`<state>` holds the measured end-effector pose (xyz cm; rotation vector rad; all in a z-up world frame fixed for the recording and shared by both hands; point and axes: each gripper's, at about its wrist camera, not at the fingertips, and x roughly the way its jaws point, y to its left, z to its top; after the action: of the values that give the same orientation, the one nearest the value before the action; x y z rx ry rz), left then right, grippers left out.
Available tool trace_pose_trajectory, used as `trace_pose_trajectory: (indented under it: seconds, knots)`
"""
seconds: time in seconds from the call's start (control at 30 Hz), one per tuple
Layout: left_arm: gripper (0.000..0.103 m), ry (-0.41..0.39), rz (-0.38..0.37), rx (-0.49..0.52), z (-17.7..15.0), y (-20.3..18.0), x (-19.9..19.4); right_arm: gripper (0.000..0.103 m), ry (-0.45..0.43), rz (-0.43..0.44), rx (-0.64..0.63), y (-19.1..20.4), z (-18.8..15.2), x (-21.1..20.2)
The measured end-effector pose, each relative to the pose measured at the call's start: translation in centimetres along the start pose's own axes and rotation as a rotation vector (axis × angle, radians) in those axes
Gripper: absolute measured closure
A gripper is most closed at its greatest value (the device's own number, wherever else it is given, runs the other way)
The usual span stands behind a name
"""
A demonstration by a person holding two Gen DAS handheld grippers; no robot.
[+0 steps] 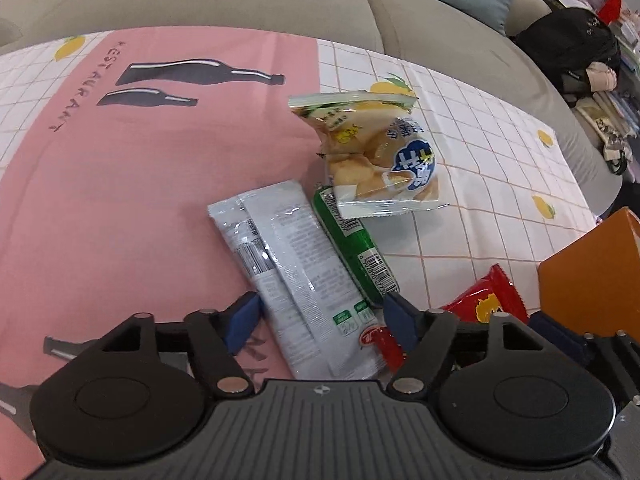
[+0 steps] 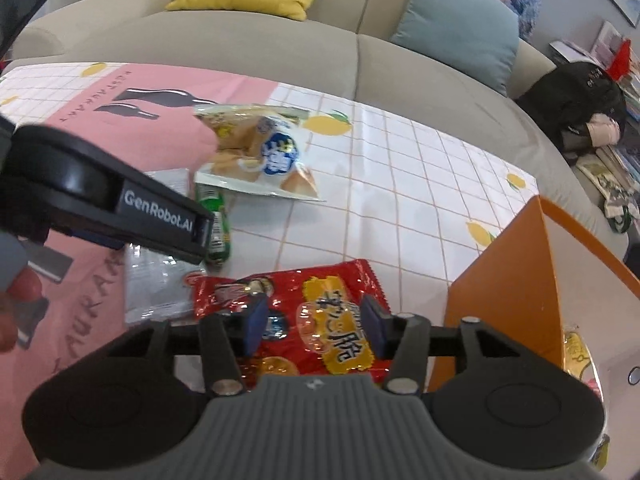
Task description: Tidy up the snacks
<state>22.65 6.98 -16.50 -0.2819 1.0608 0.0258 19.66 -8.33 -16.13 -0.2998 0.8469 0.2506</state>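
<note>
Left gripper point(image 1: 320, 316) hangs with its blue pads spread wide, straddling the long silver-grey foil snack packet point(image 1: 296, 280) that lies flat, back side up, on the pink part of the printed tablecloth point(image 1: 120, 200); the pads are not pressing on it, so nothing is held. The straddle reads as lining up a grab across the packet's narrow width, the only axis the jaws can span. Touching that packet's right edge lies a green tube-shaped snack stick point(image 1: 356, 248), its far end tucked under the clear-and-yellow puffed snack bag point(image 1: 376, 152), which sits partly on pink, partly on the white grid. Right gripper point(image 2: 316, 328) has its pads partly apart, poised over the red crinkly foil snack bag point(image 2: 304, 316); the bag fills the gap, but whether the pads touch it is hard to tell from this angle, likely not yet. No grip is evident there either. That bag lies flat, just beside the orange-walled storage box point(image 2: 504, 280) on the right, which is probably why the right hand takes it: shortest carry. A yellow wrapper point(image 2: 576, 348) is already inside the box, so sorting appears partly done, with four packs left on the table. The left gripper's black body crosses the right camera's left side, so the hands work close; collision is worth watching.
</note>
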Motion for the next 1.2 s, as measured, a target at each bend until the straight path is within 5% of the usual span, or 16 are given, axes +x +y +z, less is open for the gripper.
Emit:
trace_pose_trajectory:
  seconds: [0.13, 0.27, 0.47, 0.63, 0.73, 0.9, 1.2]
  knots:
    - [0.013, -0.007, 0.04, 0.073, 0.0, -1.0, 0.5, 0.034, 0.011, 0.032, 0.065, -0.9, 0.0, 0.7]
    - [0.027, 0.009, 0.06, 0.143, -0.2, -0.8, 0.1, 0.032, 0.042, 0.085, 0.172, -2.2, -0.1, 1.3]
    - [0.039, 0.065, 0.077, 0.195, -0.8, 1.2, -1.0, 0.052, 0.051, 0.184, 0.22, -1.7, -0.5, 0.5]
    - [0.041, 0.087, 0.122, 0.215, -1.8, 3.4, -2.1, 0.058, 0.06, 0.284, 0.172, 0.6, -0.9, -0.6]
    - [0.042, 0.093, 0.121, 0.184, -1.7, 4.6, -2.6, 0.066, 0.041, 0.243, 0.125, 1.5, -1.1, -1.3]
    - [0.035, 0.07, 0.054, 0.111, -1.2, 5.3, -3.2, 0.065, 0.046, 0.052, 0.119, 1.0, -0.7, -1.2]
    - [0.035, 0.059, 0.016, 0.132, -1.9, 3.9, -3.4, 0.064, 0.118, 0.161, 0.207, 1.8, -2.1, -4.5]
